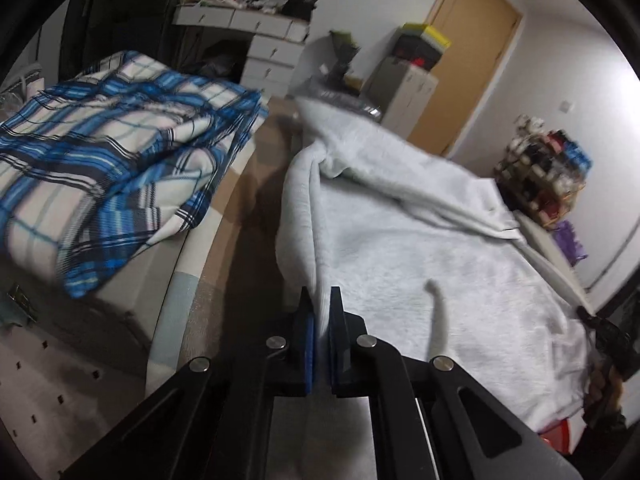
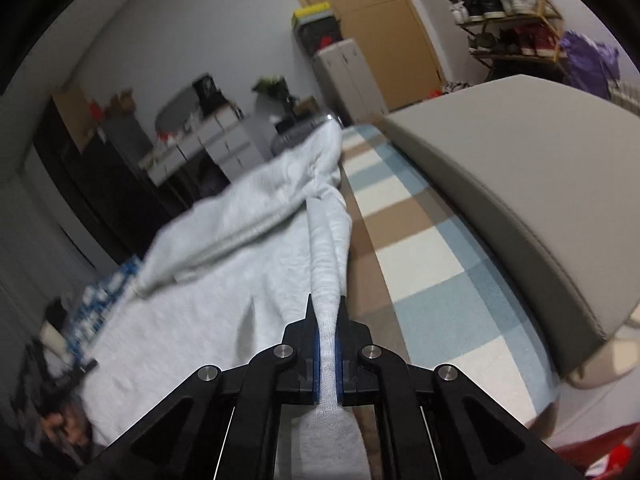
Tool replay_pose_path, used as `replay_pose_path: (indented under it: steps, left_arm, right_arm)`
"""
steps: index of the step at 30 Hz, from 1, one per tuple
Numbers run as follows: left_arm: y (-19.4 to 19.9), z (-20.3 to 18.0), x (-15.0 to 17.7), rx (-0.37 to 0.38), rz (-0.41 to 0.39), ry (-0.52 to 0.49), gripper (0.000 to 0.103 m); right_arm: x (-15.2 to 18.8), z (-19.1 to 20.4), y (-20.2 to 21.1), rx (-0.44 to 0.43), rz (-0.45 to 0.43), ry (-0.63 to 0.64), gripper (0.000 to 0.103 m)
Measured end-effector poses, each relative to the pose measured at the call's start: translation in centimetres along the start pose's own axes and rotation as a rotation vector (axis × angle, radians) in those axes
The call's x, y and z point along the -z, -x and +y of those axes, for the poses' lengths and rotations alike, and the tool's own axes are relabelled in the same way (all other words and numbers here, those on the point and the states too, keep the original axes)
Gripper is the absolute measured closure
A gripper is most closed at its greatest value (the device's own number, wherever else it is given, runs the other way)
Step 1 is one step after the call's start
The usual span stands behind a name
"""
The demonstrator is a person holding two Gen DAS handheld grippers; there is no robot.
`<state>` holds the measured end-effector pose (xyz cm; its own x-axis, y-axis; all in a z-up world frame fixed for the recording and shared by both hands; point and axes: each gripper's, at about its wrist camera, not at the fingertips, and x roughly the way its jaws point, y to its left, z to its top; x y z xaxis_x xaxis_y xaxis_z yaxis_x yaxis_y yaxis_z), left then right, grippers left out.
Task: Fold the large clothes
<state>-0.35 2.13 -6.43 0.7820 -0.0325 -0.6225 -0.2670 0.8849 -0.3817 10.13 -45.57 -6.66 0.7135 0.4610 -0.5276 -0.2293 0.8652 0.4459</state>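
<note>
So you've got the sweatshirt (image 1: 420,240) pinched on both sides right now. In the left wrist view it fills the centre and right of the frame, long axis running from the bottom edge up toward the upper middle, where the far end bunches into a twist and tips over near the drawers (image 1: 264,44). It's pale grey, fleecy, kind of fuzzy-looking, with soft folds along its upper right side and a white drawcord (image 1: 438,320) dangling across the lower part. Your left gripper (image 1: 321,300) is clamped on the garment's left edge, fabric squeezed between the blue pads. In the right wrist view the right gripper (image 2: 327,308) is clenched on a rolled-up ridge of the same cloth (image 2: 224,288), which runs straight up the middle of the frame from the jaws toward the upper centre; the rest spreads to the lower left, with a ribbed band crossing diagonally. It's over the checked bedsheet (image 2: 420,264), tan, blue and cream squares, with a grey cushion (image 2: 520,184) at right. A blue plaid blanket (image 1: 112,152) sits folded at left in the left wrist view. Both views are blurry.
</note>
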Motion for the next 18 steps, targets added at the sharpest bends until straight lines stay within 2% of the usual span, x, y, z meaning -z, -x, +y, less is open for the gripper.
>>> replay_pose_path:
  steps: [5, 7, 9, 12, 14, 18]
  left_arm:
    - [3.2, -1.6, 0.6, 0.095, -0.051, -0.046, 0.102]
    - [3.7, -1.9, 0.1, 0.118, -0.071, -0.052, 0.102]
    - [3.2, -1.8, -0.9, 0.129, -0.084, -0.061, 0.102]
    - [1.2, -0.8, -2.1, 0.092, -0.072, -0.053, 0.102]
    - [0.2, 0.3, -1.9, 0.07, -0.047, -0.024, 0.102]
    - [-0.5, 1.2, -0.8, 0.074, 0.002, 0.015, 0.102]
  right_arm:
    - [0.8, -0.5, 3.0, -0.156, -0.057, -0.019, 0.099]
    - [0.5, -0.7, 3.3, -0.183, -0.071, -0.031, 0.099]
    - [-0.1, -0.9, 3.2, -0.182, -0.077, -0.039, 0.099]
    - [-0.8, -0.8, 2.0, -0.12, -0.051, -0.04, 0.098]
    - [-0.6, -1.1, 0.8, -0.063, 0.006, -0.034, 0.098]
    - [0.5, -2.3, 0.2, -0.053, 0.036, -0.06, 0.094]
